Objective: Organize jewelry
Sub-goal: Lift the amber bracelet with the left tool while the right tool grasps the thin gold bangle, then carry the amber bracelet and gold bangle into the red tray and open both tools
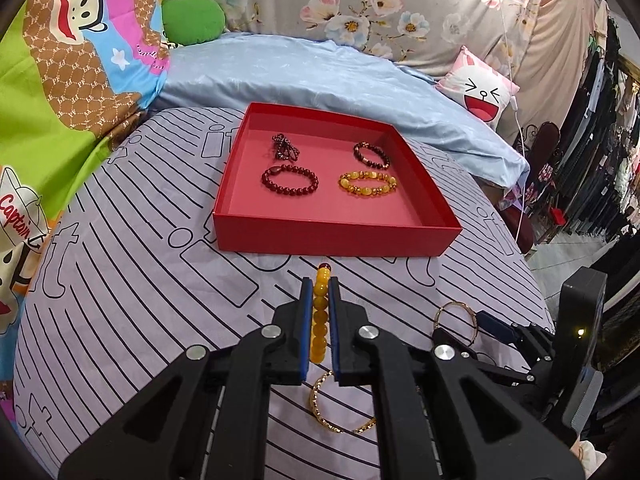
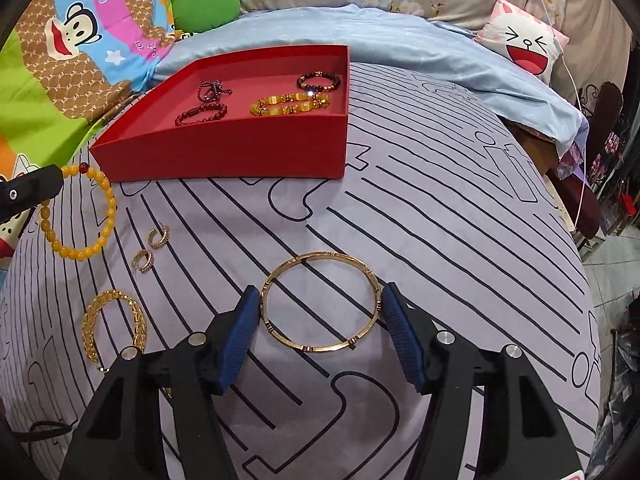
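I am pinching the yellow bead bracelet [image 1: 320, 312] edge-on in my left gripper [image 1: 321, 280], just near of the red tray [image 1: 336, 236], so it can clear the tray's near wall. My right gripper [image 2: 320, 320] is standing wide around the thin gold bangle [image 2: 320, 304] on the bedsheet [image 2: 440, 240] (pads beside it, contact unclear). Two gold ear cuffs [image 2: 150, 248] and a woven gold bangle [image 2: 114, 324] are lying to its left, out of the way.

A striped lilac bedsheet [image 2: 440, 208] covers the bed, floral curtain [image 1: 360, 8] behind, tiled floor [image 1: 568, 256] beside it.
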`<action>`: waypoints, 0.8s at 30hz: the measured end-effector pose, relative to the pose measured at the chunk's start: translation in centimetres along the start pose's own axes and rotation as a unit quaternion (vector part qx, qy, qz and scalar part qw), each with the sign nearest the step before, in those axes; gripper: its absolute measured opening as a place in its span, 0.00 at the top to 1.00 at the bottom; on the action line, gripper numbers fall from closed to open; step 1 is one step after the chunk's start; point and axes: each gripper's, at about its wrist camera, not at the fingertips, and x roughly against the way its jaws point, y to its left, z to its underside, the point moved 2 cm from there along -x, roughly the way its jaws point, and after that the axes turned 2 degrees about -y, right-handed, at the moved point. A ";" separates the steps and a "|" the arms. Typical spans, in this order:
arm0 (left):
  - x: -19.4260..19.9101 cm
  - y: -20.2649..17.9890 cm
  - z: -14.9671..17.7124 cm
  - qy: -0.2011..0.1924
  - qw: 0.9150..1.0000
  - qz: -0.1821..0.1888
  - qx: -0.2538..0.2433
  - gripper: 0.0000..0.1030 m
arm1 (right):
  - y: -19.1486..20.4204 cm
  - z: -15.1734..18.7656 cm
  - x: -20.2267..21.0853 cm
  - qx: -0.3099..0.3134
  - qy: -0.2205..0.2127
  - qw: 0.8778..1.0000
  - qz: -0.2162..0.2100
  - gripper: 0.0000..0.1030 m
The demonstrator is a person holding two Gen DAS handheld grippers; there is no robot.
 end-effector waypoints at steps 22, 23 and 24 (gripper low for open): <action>-1.6 -1.8 -8.5 -0.053 0.997 0.044 -0.022 0.93 | 0.5 -11.4 3.7 -0.008 -0.103 0.992 -0.067 0.42; -2.5 -1.7 -9.1 -0.051 0.998 0.044 -0.018 0.93 | 0.9 -11.9 3.3 -0.007 -0.102 0.992 -0.069 0.42; -3.0 -1.6 -9.3 -0.049 0.998 0.046 -0.017 0.93 | 1.3 -12.5 2.6 -0.004 -0.102 0.992 -0.071 0.42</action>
